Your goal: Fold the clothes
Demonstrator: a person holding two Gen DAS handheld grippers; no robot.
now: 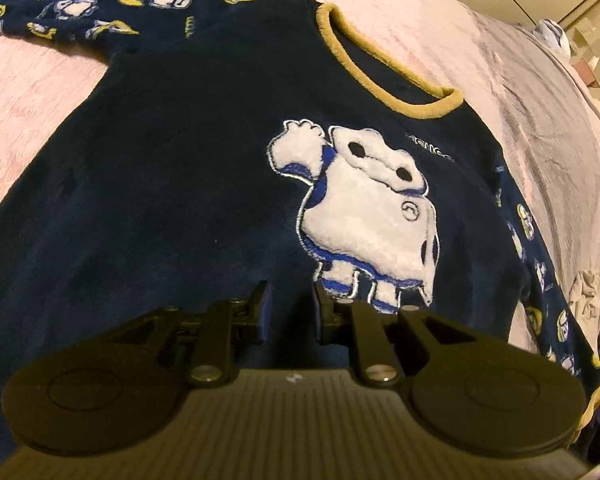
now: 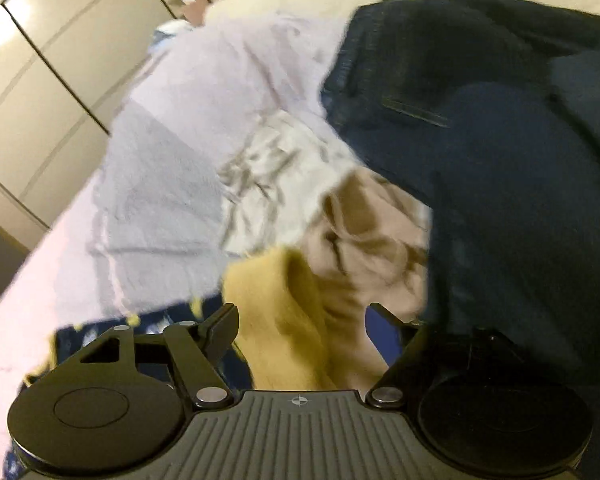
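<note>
A home bedroom. Ahead of the left jaws a pink fleecy bedspread (image 1: pixel 400 12) covers a wide bed, with a child's navy pyjama top (image 1: pixel 172 168) spread flat on it. Beyond the right jaws lie a heap of loose clothes (image 2: pixel 340 216) and dark jeans (image 2: pixel 500 140) on the same bedding. Far off to their left stand pale cream wardrobe doors (image 2: pixel 52 52).

left gripper (image 1: pixel 290 304) jaws narrowly apart; right gripper (image 2: pixel 302 328) jaws wide
</note>
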